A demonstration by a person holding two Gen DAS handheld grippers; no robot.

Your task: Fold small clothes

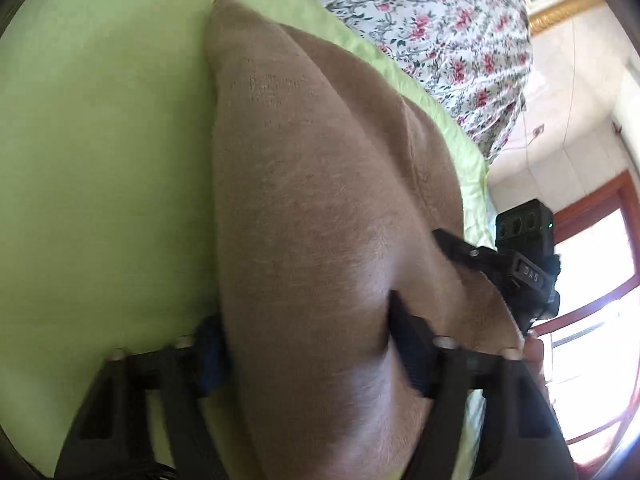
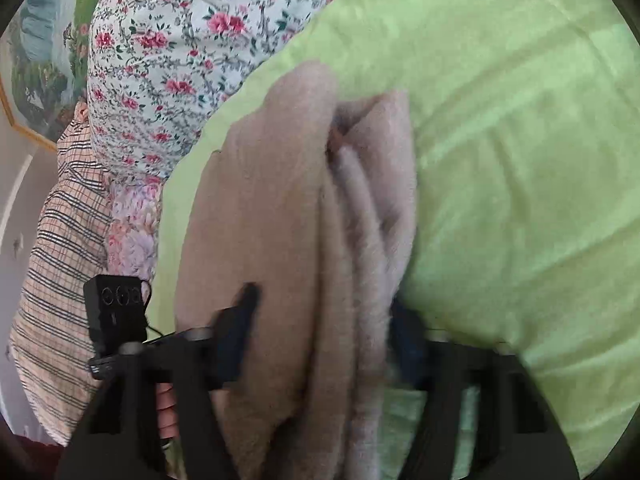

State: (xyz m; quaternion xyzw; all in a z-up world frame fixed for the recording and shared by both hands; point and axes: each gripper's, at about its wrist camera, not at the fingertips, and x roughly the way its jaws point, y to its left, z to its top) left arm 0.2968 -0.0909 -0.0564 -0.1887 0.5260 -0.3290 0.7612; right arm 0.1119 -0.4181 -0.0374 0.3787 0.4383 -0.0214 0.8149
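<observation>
My left gripper (image 1: 308, 354) and right gripper (image 2: 320, 344) each clamp the brown fleece garment (image 1: 320, 208), lifted over the green bedsheet (image 1: 100, 160). A floral cloth (image 2: 180, 40) lies beyond it.

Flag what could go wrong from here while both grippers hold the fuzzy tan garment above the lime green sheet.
1. The right gripper pinches several bunched layers of the fuzzy tan garment; an inner layer could slip and spoil the fold.
2. The two grippers grip close together, the right gripper just beside the left gripper, so they might collide.
3. The hanging garment could drag on the lime green sheet and rumple.
</observation>
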